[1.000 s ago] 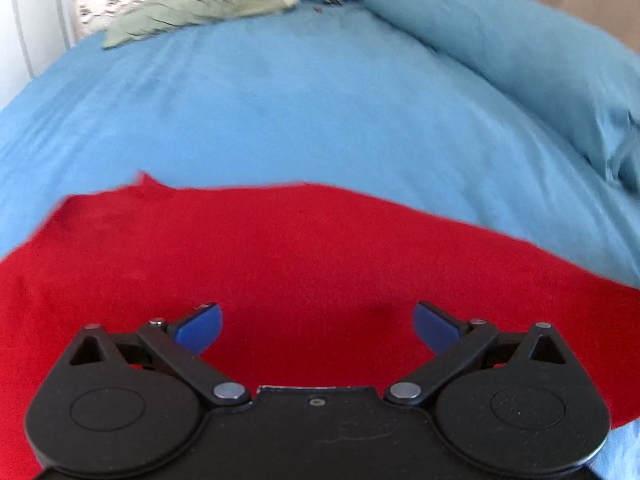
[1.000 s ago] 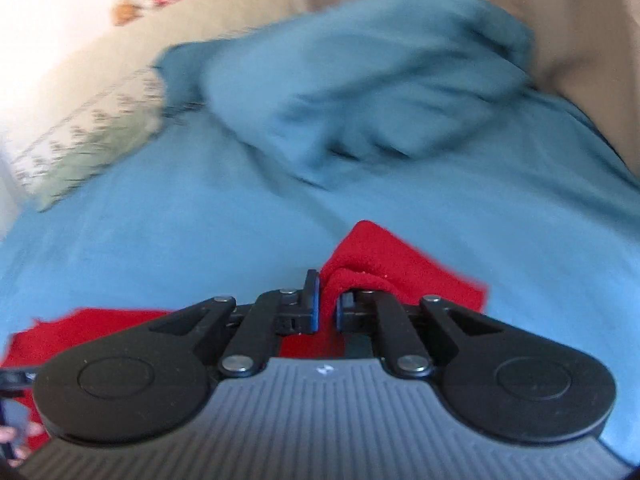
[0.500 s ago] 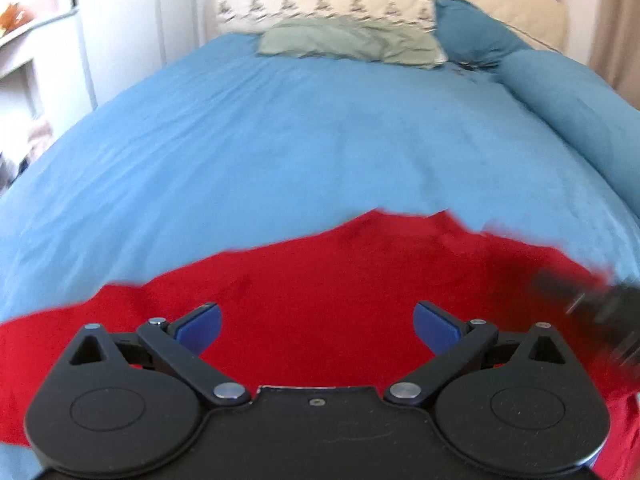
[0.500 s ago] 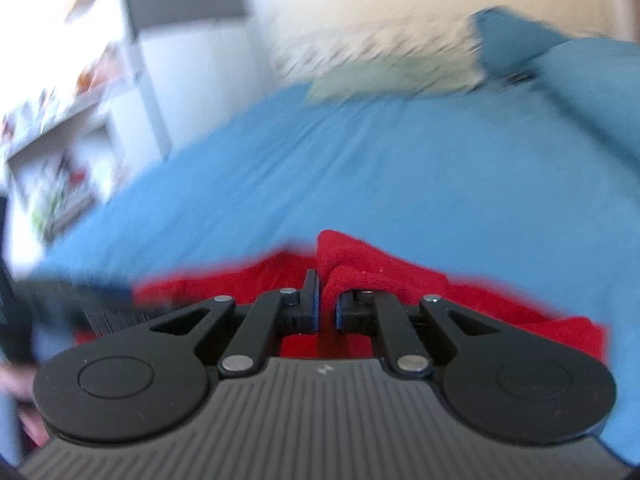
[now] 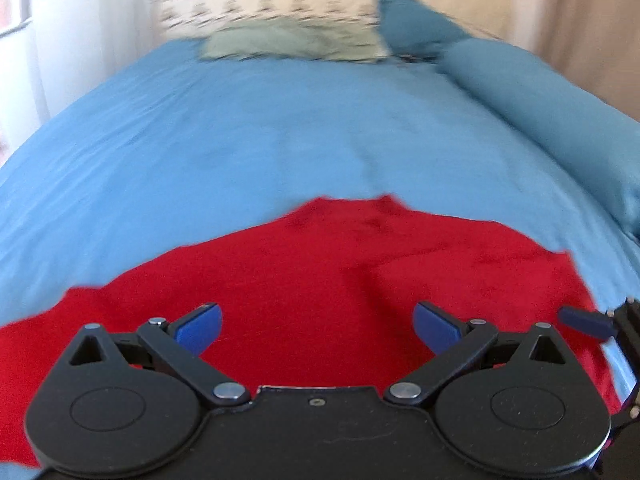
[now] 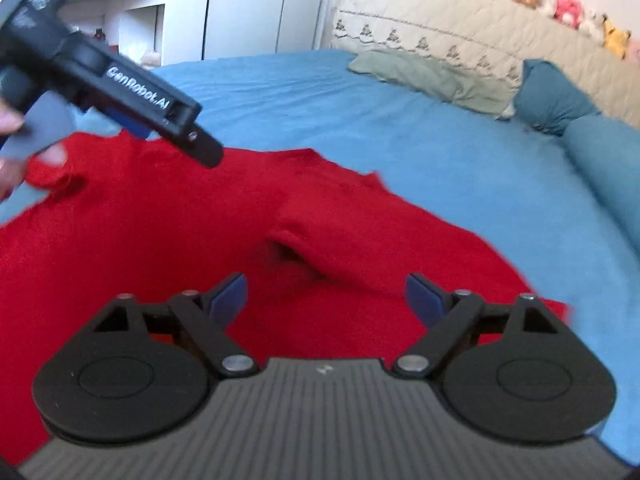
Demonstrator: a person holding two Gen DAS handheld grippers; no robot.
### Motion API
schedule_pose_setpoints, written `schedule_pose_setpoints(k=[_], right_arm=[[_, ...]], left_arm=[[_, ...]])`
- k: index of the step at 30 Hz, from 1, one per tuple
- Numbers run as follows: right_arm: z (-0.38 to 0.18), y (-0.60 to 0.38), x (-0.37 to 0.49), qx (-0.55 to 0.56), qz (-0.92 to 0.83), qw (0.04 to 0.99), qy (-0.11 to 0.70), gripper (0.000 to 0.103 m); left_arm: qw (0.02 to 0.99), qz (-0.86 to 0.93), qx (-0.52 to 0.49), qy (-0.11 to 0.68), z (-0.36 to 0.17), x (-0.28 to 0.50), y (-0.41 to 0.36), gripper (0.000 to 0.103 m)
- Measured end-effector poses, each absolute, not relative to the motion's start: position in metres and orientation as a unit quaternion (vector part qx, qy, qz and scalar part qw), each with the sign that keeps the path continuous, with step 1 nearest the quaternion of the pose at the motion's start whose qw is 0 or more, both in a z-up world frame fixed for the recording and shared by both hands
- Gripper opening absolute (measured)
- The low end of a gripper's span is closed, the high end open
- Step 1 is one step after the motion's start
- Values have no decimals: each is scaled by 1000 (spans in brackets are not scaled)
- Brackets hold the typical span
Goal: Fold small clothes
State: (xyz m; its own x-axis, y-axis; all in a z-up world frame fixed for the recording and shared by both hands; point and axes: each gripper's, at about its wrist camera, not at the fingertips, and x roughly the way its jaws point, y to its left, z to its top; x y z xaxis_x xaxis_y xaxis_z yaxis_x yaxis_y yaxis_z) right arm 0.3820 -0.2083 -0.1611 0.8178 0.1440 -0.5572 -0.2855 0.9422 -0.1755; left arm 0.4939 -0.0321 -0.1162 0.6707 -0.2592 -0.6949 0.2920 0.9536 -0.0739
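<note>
A red garment [image 6: 168, 240] of soft, fuzzy knit lies spread across a bed [image 5: 248, 140] covered in a smooth light blue sheet. Both claws hover over the garment and grip nothing. The left claw [image 5: 316, 326] has its black arms splayed wide, blue pads [image 5: 200, 326] apart over the cloth. The right claw [image 6: 326, 294] is released the same way, its ribbed grey body low in its own view. Only the right wrist view shows a raised, rumpled fold in the garment, just beyond the right claw, and the left claw [image 6: 140, 128] seen from the side over the garment's far left part, a black bar with white lettering held by a hand [image 6: 16, 148]. That view also shows, beyond the garment, a pale green pillow [image 6: 432, 78], a quilted cream headboard [image 6: 460, 32] topped with plush toys [image 6: 568, 4], and a white cupboard [image 6: 248, 8]. In the left wrist view the pillow and headboard are blurred, and a long teal bolster [image 5: 552, 116] lies to the garment's right.
</note>
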Motion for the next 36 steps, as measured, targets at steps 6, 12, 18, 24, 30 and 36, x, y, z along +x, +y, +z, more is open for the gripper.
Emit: schedule_pose_setpoints(k=[6,12,18,24,30,36], right_arm=[[-170,-258,351,-100,55,948,297,103],[-184,-280,337,-91,9,950,300,103],[-194,-298,354,-45,-52,947,315,103],[-199,-308,362,10,-59,948,313,103],[-196,-308,367,18,-57,947,316,103],[-193,-307,372,14,-57,946,319,103]], left_arm=[[900,-211,132,357,-140,479,-108,93],[887,-228,240,321,-172,473,-151,76],[907,-188,254,278,-183,486,-165,65],[914,-173,294,218,-183,491,-186,53],[900,-208,309,226,-189,492,-196,7],[939,-163,197,229,-162,492,-158,6]])
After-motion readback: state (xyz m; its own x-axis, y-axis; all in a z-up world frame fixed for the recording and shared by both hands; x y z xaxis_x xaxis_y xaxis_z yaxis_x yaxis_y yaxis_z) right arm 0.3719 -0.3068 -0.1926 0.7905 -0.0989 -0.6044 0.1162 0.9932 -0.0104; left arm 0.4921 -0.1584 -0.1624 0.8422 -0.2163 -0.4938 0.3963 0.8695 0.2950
